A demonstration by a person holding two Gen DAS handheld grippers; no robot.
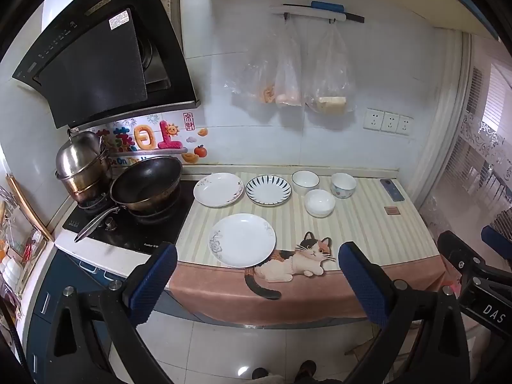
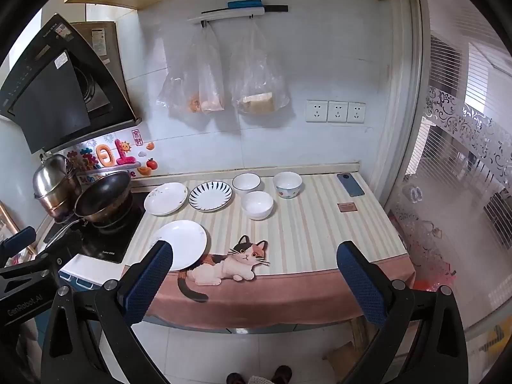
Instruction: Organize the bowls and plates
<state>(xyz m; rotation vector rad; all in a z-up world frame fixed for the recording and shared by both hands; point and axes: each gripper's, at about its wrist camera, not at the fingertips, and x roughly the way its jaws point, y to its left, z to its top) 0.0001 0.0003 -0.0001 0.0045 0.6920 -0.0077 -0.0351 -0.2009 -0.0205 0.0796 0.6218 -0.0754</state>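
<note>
Three plates (image 1: 242, 240), three bowls (image 1: 319, 202) spread on counter cloth (image 1: 368, 224), well ahead of left gripper (image 1: 256, 283) and right gripper (image 2: 252, 283). Both wide open, empty. Likely ceramic: stiff, slippery, breakable. Best gripped at rim.

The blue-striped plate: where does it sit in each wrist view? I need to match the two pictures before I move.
Left wrist: the blue-striped plate lies just right of centre, in the back row, between the floral plate and a white bowl.
Right wrist: the blue-striped plate lies left of centre, in the same back row.
Shared landmark: the cat picture on the cloth's front edge, nearer the camera than the plate.
</note>
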